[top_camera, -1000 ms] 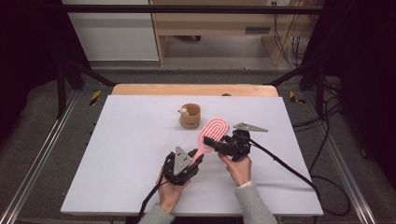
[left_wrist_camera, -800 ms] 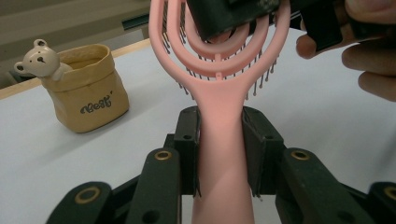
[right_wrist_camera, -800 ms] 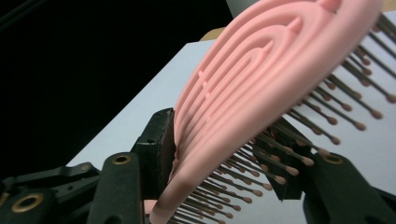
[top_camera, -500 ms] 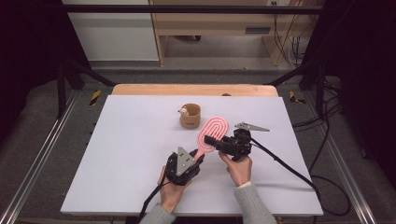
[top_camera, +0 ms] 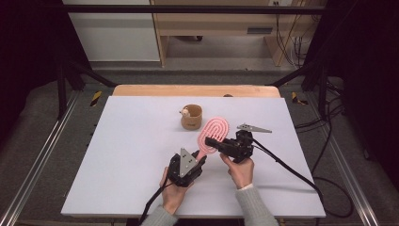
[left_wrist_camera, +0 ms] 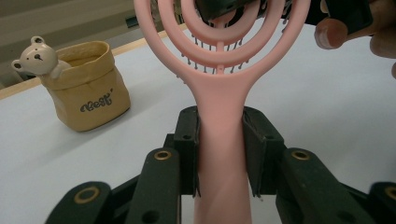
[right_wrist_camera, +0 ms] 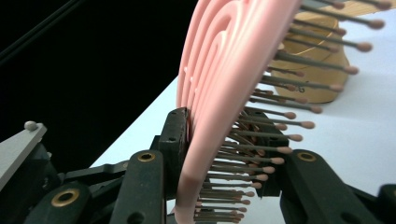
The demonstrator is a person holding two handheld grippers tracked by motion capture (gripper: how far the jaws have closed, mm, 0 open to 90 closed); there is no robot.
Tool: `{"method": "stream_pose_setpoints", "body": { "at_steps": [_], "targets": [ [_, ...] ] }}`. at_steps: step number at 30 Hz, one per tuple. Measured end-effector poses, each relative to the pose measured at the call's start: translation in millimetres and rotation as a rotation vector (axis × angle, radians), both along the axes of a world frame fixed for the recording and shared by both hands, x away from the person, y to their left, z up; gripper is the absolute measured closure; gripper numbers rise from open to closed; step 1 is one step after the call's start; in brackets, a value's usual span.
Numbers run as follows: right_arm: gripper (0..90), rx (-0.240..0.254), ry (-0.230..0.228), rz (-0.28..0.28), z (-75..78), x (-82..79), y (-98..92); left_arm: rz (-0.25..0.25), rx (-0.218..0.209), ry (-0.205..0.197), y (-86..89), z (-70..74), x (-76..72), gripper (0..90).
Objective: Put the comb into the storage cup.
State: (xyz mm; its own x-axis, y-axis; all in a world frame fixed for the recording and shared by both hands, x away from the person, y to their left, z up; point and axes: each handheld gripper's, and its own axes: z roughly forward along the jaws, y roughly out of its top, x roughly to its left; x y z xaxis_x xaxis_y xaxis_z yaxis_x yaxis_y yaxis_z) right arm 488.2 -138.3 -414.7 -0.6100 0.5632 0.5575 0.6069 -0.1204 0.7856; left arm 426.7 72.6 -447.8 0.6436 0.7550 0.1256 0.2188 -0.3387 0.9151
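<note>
Hairbrush [top_camera: 212, 134], pink with looped ribs, is held above the white worktop [top_camera: 117, 155] between both tools, its head pointing toward the far edge and a tan pouch-shaped cup [top_camera: 192, 117] standing just beyond it.

From the high view the left hand-held gripper [top_camera: 201, 157] meets the lower end of the handle and the right hand-held gripper [top_camera: 220, 144] comes in from the side at the base of the head, but how the pads sit is too small to read there. The left gripper view settles the first: the handle [left_wrist_camera: 219, 140] runs straight up between the two black jaws, which are clamped on it from either side. That view also shows the little bear figure [left_wrist_camera: 38, 58] on the cup's rim and the lettering on its front, both mere specks from above.

The right gripper view sees the brush edge-on: the ribbed back [right_wrist_camera: 219, 74] faces one jaw and the bristles [right_wrist_camera: 280, 126] point toward the other, and the jaws, which have just been closing, are pressed onto the head.

The head's top is cut off in both gripper views. The right hand-held gripper's tip shows dark against the head at the top edge of the left gripper view, beside a fingertip [left_wrist_camera: 329, 32].
</note>
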Motion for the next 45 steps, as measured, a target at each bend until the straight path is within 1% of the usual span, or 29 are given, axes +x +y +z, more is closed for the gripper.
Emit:
{"method": "stream_pose_setpoints", "body": {
  "at_steps": [3,9,11,14,18,22,26,29,31,35,40,43,45],
  "targets": [
    [63.6,0.004,-0.003,0.012,0.4,-0.5,-0.2,-0.003,0.001,-0.001,-0.2,-0.1,0.3,68.7],
    [63.9,0.008,-0.025,0.015,1.4,-2.7,-0.6,-0.006,-0.004,-0.005,-0.1,1.0,1.0,68.1],
    [64.1,0.010,-0.031,0.015,2.0,-3.3,-0.9,-0.009,-0.010,0.004,0.3,1.4,1.6,67.6],
    [64.2,0.009,-0.034,0.016,3.0,-3.4,-1.9,-0.019,-0.023,0.014,0.9,1.5,2.9,65.1],
    [64.3,0.002,-0.036,0.013,4.9,-3.7,-3.5,-0.027,-0.034,0.018,3.6,3.2,3.4,60.2],
    [64.3,-0.008,-0.051,0.001,6.7,-4.4,-5.3,-0.041,-0.054,0.024,8.1,7.5,3.1,53.1],
    [64.3,-0.015,-0.060,-0.011,8.6,-4.7,-7.0,-0.069,-0.079,0.030,12.2,13.2,2.0,42.3],
    [64.3,-0.021,-0.070,-0.018,10.0,-4.4,-8.6,-0.096,-0.095,0.060,15.6,17.2,3.8,33.0],
    [64.3,-0.023,-0.073,-0.024,11.1,-4.3,-9.5,-0.101,-0.090,0.079,17.6,19.6,5.8,26.3],
    [64.3,-0.034,-0.091,-0.032,13.2,-4.5,-12.1,-0.109,-0.085,0.107,22.4,24.6,9.5,15.7],
    [64.3,-0.051,-0.106,-0.044,15.8,-5.2,-15.3,-0.108,-0.092,0.111,30.1,32.1,12.7,5.6],
    [64.3,-0.050,-0.118,-0.046,16.8,-6.2,-17.6,-0.110,-0.082,0.126,35.6,35.9,15.8,2.7],
    [64.3,-0.056,-0.124,-0.048,17.6,-7.1,-18.9,-0.121,-0.087,0.139,40.0,38.0,17.3,2.3]
  ]
}}
